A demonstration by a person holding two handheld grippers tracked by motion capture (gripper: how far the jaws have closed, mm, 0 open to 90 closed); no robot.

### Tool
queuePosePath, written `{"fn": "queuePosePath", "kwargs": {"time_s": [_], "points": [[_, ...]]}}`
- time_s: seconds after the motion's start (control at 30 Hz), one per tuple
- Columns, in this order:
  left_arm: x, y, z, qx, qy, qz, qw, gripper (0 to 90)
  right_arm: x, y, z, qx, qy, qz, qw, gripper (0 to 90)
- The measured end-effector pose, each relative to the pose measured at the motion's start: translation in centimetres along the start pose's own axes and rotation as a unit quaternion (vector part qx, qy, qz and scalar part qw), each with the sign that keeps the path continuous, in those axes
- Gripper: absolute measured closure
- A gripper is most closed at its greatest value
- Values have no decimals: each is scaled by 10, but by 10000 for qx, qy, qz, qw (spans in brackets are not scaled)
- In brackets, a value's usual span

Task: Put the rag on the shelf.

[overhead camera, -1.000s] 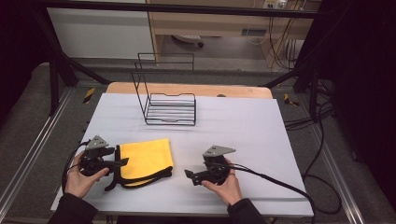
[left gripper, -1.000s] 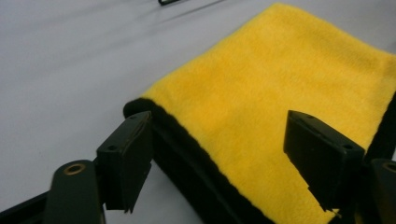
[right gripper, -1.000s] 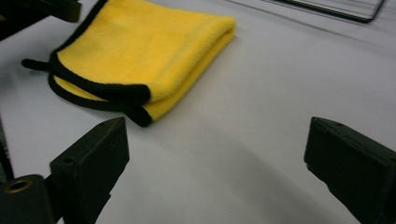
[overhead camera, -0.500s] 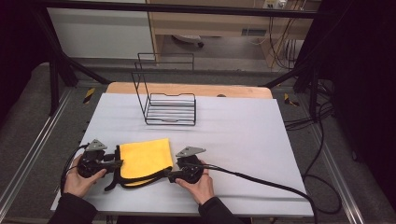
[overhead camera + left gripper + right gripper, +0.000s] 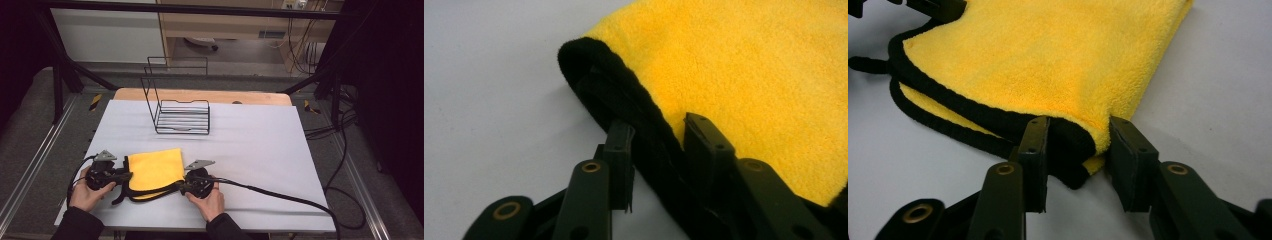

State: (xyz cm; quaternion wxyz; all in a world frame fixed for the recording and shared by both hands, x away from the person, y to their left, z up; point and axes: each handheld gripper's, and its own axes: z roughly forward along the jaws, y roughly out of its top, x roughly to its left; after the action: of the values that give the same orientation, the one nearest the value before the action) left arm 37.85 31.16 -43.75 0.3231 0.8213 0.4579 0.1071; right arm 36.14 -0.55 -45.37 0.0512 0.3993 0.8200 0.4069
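A folded yellow cloth (image 5: 152,170) with black edging lies near the front left of the white table (image 5: 260,150). My left gripper (image 5: 127,176) is at the cloth's left edge. In the left gripper view its jaws (image 5: 659,137) have just been closing and now press the black hem of the cloth (image 5: 749,75) from both sides. My right gripper (image 5: 180,187) is at the cloth's near right corner. Its jaws (image 5: 1078,140) have also just been closing and pinch the folded corner of the cloth (image 5: 1048,60). The left gripper's tips (image 5: 943,7) show at the far edge.
A black wire rack (image 5: 182,112) stands upright at the back middle of the table. A thick black cable (image 5: 280,197) trails from the right gripper across the table to the right. Bare white table surface lies to the right of the cloth.
The right hand has slid left from the table's middle to the cloth's near right corner. Both grippers' jaws have narrowed onto the cloth. The left hand has stayed in place.
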Motion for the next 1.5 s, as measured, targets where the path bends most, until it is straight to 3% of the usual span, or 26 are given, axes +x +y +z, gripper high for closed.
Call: {"fn": "queuePosePath", "kwargs": {"time_s": [0.2, 0.3, 0.37, 0.47, 0.57, 0.7, 0.73, 0.83, 0.87, 1.0, 1.03, 1.1, 1.23, 1.33, 1.4, 1.5], "points": [[-4, 2, -3, -8, 73, 63, 10000, 786, 0, 0, 1, -16, 27, 154, 9999, 794], [-5, 1, -6, -97, 64, 10, 9999, 819, -2, 3, -1, 25, 105, 128, 9999, 819], [-9, 0, -11, -171, -57, -31, 9998, 847, -3, 6, -5, 36, 150, 52, 9999, 824], [-23, -1, -15, -203, -179, 35, 9996, 850, -9, 16, -21, 25, 119, -142, 9998, 826], [-41, -1, -14, -164, -232, 168, 9995, 850, -14, 21, -30, 70, 124, -172, 9998, 825], [-67, 1, -11, -179, -380, 208, 9989, 848, -31, 22, -47, 261, 196, -268, 9991, 821], [-73, 1, -10, -169, -393, 293, 9987, 840, -42, 20, -53, 357, 185, -343, 9986, 817], [-85, 1, -4, -134, -367, 481, 9981, 811, -50, 18, -55, 414, 181, -389, 9982, 812], [-86, 2, -5, -109, -337, 568, 9978, 767, -52, 17, -54, 429, 151, -476, 9978, 809], [-77, 13, -19, -398, -199, 598, 9972, 557, -54, 11, -47, 461, -4, -681, 9966, 772], [-74, 18, -23, -507, -111, 586, 9969, 508, -54, 8, -47, 447, -64, -714, 9964, 698], [-67, 29, -26, -552, -9, 568, 9969, 477, -54, 8, -48, 397, -120, -752, 9963, 650], [-57, 47, -15, -434, 35, 679, 9967, 436, -51, 10, -62, 52, -131, -711, 9974, 505], [-48, 52, 3, -187, -68, 727, 9972, 460, -49, 14, -67, -233, -29, -410, 9989, 448], [-41, 52, 13, -52, -129, 726, 9973, 488, -50, 14, -64, -282, -221, -167, 9992, 443], [-33, 47, 20, 116, -210, 756, 9969, 543, -54, 9, -52, -52, -549, -45, 9985, 469]]}}
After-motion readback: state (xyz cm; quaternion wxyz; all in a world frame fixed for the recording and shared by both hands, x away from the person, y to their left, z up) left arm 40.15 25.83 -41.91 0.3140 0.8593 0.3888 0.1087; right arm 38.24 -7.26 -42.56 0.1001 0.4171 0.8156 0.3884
